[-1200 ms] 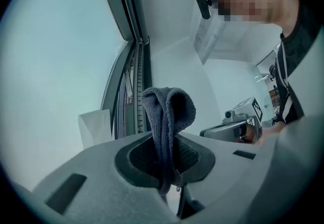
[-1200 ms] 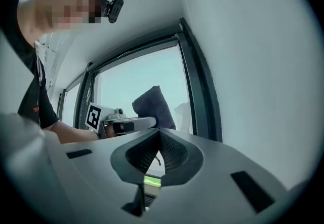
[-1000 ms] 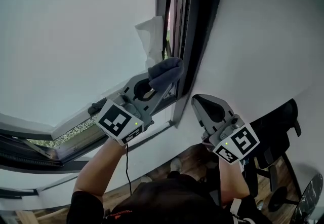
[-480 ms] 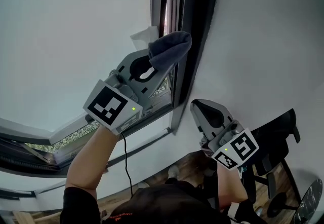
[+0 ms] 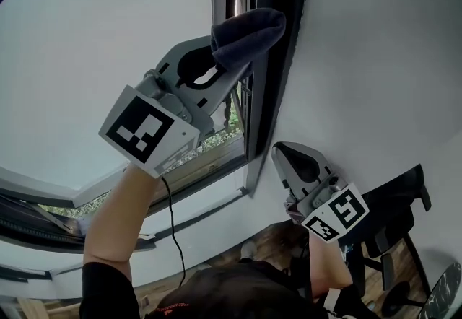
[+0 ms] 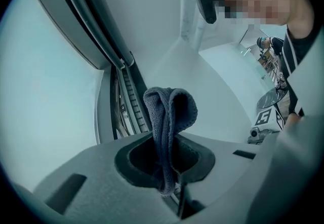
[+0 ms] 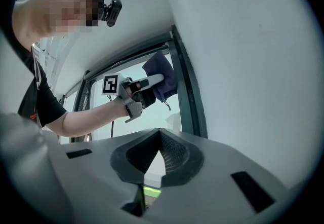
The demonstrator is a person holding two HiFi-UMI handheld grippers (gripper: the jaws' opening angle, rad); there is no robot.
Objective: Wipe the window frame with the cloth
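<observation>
L gripper (image 5: 215,63), clamping cloth (image 5: 249,35), moved higher up window frame (image 5: 280,65): wipe stroke advancing. R gripper (image 5: 283,153) closed, empty.

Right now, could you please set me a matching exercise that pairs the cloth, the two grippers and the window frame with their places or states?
Things:
1 cloth
2 left gripper
3 right gripper
4 window frame

States:
A dark upright strip beside the white wall
B held low, jaws together, empty
C raised high, clamping something
D grey-blue, folded, poking out of jaws

Pairs: 1-D, 2-C, 3-B, 4-A.
</observation>
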